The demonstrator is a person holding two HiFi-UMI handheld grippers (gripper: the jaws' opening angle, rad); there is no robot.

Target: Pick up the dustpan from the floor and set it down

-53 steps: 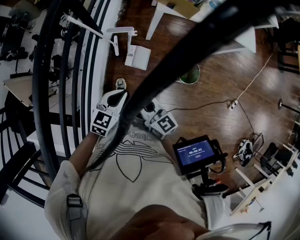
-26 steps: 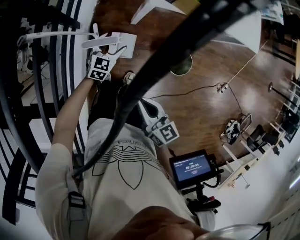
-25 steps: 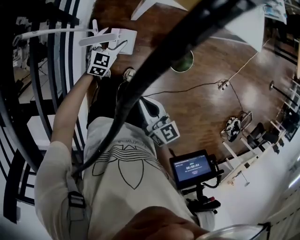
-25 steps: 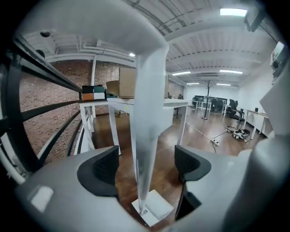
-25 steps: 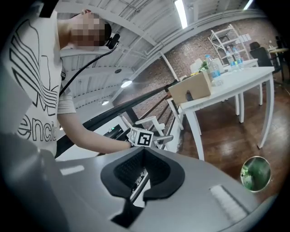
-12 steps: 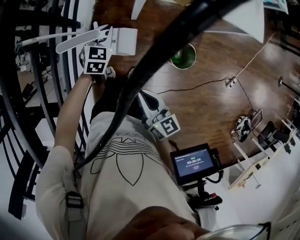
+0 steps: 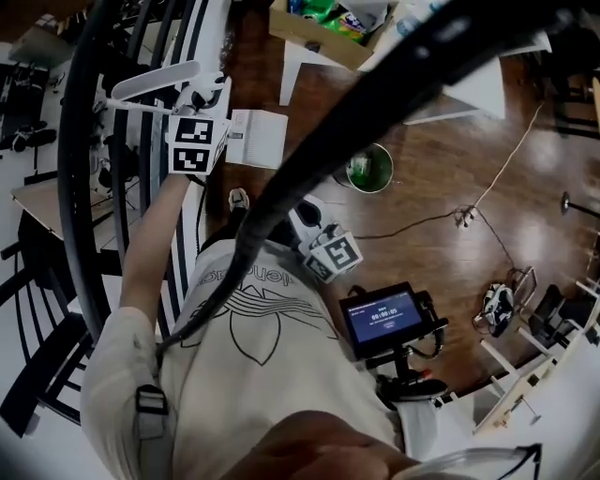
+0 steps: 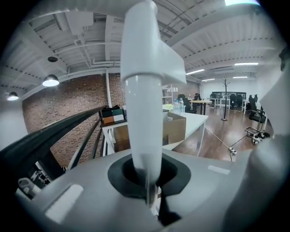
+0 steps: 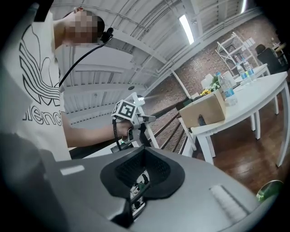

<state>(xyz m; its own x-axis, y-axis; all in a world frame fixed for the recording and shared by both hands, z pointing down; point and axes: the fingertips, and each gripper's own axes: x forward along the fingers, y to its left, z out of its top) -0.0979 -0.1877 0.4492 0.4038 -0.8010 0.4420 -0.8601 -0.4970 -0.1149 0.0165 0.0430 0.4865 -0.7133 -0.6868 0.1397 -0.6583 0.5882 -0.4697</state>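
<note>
The dustpan is white, with a long handle (image 7: 155, 82) and a flat square pan (image 7: 258, 138). My left gripper (image 7: 204, 96) is shut on the handle, held up beside the black railing at the upper left. In the left gripper view the handle (image 8: 145, 90) rises straight out of the closed jaws of the left gripper (image 8: 147, 181). The pan hangs just right of that gripper, over the wooden floor. My right gripper (image 7: 300, 216) stays low in front of my body, shut and empty. From the right gripper (image 9: 138, 195) I see the left gripper (image 9: 131, 115) in the person's hand.
A black stair railing (image 7: 112, 187) runs down the left side. A green bucket (image 7: 370, 169) stands on the wooden floor. A white table (image 7: 469, 84) and an open cardboard box (image 7: 323, 23) are at the top. A cable with a power strip (image 7: 462, 217) crosses the floor.
The left gripper closed on the dustpan handle near the floor and has risen with it. The pan came up along with it. The right gripper barely shifted.
</note>
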